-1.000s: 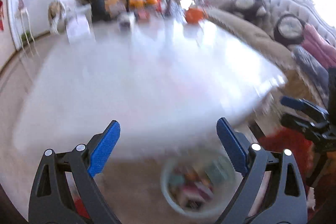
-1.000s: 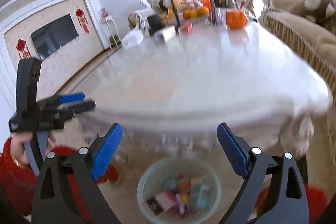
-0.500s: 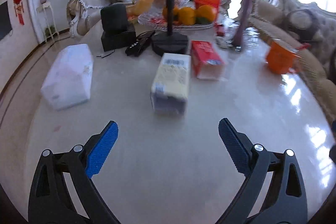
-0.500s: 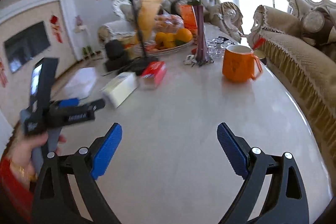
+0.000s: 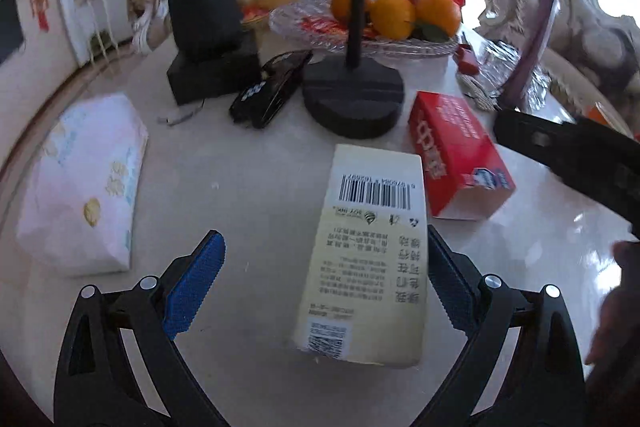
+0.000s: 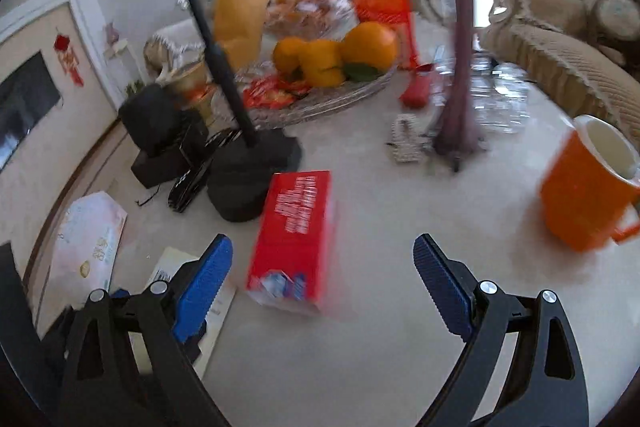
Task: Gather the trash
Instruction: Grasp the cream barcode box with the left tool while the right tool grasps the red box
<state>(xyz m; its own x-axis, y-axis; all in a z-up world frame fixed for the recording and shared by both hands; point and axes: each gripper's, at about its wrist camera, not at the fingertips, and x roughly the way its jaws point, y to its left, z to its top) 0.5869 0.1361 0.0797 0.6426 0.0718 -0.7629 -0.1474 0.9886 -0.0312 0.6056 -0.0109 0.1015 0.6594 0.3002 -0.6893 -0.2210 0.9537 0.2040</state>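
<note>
A cream carton (image 5: 368, 251) with a barcode lies flat on the white marble table (image 5: 248, 155). My left gripper (image 5: 324, 279) is open, and the carton lies between its fingers, close to the right finger. A red box (image 5: 456, 159) lies beside the carton, to its right. In the right wrist view the red box (image 6: 294, 231) lies on the table ahead of my open right gripper (image 6: 324, 281), nearer the left finger. A corner of the cream carton (image 6: 176, 279) shows behind that left finger. Both grippers hold nothing.
A soft tissue pack (image 5: 84, 179) lies at the left. A black stand base (image 5: 354, 103), remotes (image 5: 272, 89), a black speaker (image 5: 208, 43) and a fruit tray (image 5: 384, 19) stand behind. An orange mug (image 6: 588, 183) and a purple vase (image 6: 460, 67) stand at the right.
Both grippers have moved from over the waste basket on the floor, up over the table and forward. The left one now straddles the cream carton. The right one has closed in on the red box.
</note>
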